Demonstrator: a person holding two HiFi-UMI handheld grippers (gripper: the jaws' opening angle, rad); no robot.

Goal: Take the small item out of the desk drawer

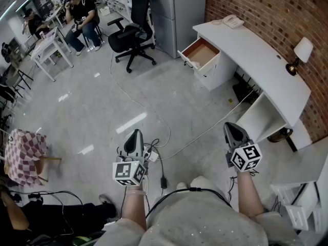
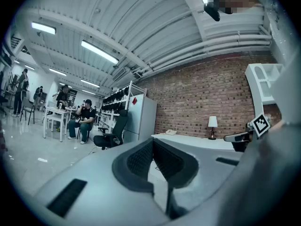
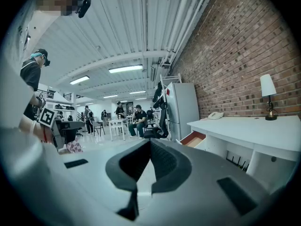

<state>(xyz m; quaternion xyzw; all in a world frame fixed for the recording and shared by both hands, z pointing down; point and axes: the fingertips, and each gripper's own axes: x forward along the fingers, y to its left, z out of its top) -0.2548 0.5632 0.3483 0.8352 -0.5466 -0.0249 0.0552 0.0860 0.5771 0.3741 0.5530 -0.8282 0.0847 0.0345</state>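
Observation:
The white desk stands along the brick wall at the upper right, well ahead of me. Its top drawer is pulled open toward the room, showing a bare brown bottom; I see no small item in it from here. The right gripper view shows the open drawer far off beside the desk. My left gripper and right gripper hang over the floor, both shut with nothing between the fingers. The left gripper view looks past the left gripper at the desk.
A black office chair stands left of the drawer. Cables run across the floor between me and the desk. A phone and lamp sit at the desk. A checked-cloth stool is at left. People sit at tables far back left.

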